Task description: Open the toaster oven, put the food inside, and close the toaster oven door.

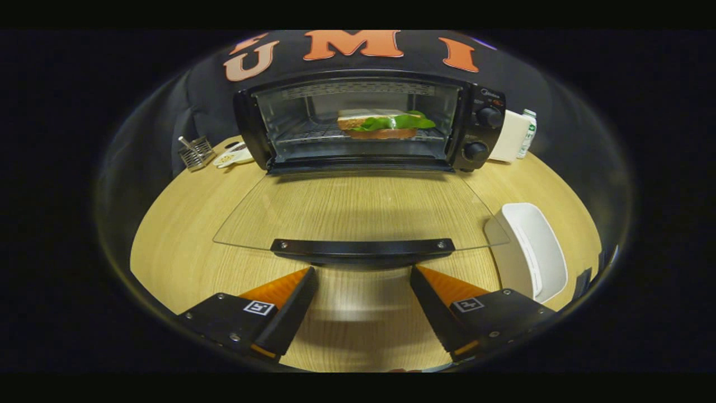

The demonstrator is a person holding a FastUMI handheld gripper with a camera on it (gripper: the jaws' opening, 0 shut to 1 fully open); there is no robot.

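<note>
Since the sandwich (383, 124) already sits on the rack inside the toaster oven (369, 123), only the glass door (358, 210), folded flat over the surface (179, 235), remains. Risk: lifting off-centre under its handle (362, 247) could let it slip and slam. Tool (363, 277) spread wide, holding nothing, just short of handle.

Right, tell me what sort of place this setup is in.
Probably a mock kitchen counter in a recording booth: a toaster oven with its glass door down and a sandwich on the rack, on a wooden table backed by black cloth. The open gripper sits just short of the door handle.
</note>
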